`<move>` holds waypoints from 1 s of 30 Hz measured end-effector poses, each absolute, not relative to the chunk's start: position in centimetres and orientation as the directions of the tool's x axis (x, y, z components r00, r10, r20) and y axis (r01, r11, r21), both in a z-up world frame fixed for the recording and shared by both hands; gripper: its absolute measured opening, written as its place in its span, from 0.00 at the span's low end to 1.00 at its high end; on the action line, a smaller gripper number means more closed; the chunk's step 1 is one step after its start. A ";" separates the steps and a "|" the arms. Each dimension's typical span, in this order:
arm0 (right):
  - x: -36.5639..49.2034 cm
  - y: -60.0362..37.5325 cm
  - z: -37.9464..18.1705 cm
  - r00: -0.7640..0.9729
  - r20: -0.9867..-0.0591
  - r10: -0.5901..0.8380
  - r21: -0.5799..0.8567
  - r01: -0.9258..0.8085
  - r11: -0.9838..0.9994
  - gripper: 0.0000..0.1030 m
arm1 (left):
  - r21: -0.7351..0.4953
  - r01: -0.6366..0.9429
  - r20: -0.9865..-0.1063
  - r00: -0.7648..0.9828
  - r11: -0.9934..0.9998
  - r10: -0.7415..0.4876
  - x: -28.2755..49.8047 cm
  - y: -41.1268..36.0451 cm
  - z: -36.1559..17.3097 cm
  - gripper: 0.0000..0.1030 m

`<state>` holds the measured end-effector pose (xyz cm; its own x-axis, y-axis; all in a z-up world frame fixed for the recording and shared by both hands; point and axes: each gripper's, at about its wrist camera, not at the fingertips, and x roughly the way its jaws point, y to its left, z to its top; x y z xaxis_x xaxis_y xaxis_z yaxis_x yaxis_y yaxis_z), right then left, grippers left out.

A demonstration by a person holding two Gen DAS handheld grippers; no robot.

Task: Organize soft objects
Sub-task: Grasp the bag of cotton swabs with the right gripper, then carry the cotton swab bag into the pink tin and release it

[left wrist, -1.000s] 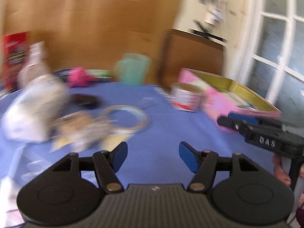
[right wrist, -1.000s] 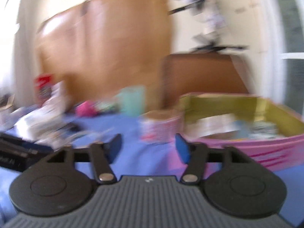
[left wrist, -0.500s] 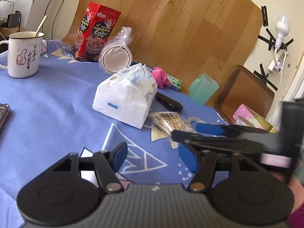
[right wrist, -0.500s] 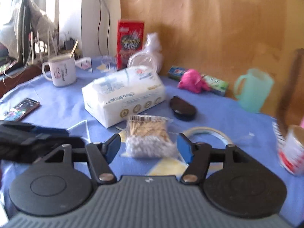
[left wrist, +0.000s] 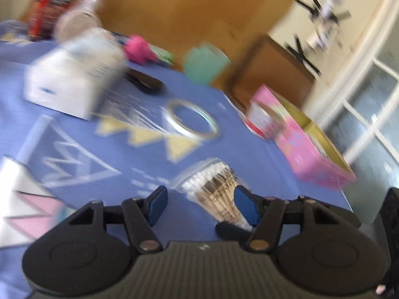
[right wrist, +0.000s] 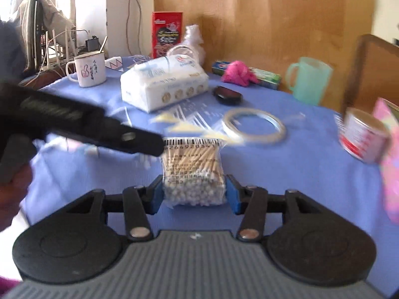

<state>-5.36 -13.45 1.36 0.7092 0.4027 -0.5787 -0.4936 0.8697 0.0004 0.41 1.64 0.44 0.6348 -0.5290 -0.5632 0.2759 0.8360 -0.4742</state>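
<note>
My right gripper (right wrist: 193,194) is shut on a clear bag of cotton swabs (right wrist: 193,172) and holds it above the blue tablecloth (right wrist: 286,169). The bag also shows in the left wrist view (left wrist: 217,189), in front of my left gripper (left wrist: 199,205), which is open and empty. My left gripper's body shows at the left of the right wrist view (right wrist: 74,122), its tip beside the bag's top. A white tissue pack (right wrist: 164,84), a pink soft toy (right wrist: 238,72) and a pink open box (left wrist: 306,139) are on the table.
On the table: a white mug (right wrist: 89,71), a red snack box (right wrist: 166,33), a green cup (right wrist: 309,79), a tape ring (right wrist: 253,124), a black case (right wrist: 228,94), a tin can (right wrist: 362,134). A wooden board stands behind.
My right gripper has closed on the bag of cotton swabs and lifted it off the table towards me. My left gripper has swung right; its view is blurred.
</note>
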 end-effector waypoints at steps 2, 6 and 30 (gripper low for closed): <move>-6.7 -14.5 1.0 0.728 -0.565 0.389 0.004 -0.469 0.883 0.55 | -0.432 0.313 -0.572 0.630 0.846 -0.525 0.2 -0.7 0.5 0.50; -8.0 -16.7 0.6 0.764 -0.531 0.367 0.030 -0.416 0.909 0.51 | -0.388 0.391 -0.580 0.600 0.835 -0.551 0.4 -5.2 1.6 0.48; 2.8 -40.5 3.5 0.875 -0.352 -0.332 -0.045 0.338 0.940 0.68 | -0.175 0.601 -0.485 0.637 0.780 -0.599 7.7 -25.5 8.3 0.59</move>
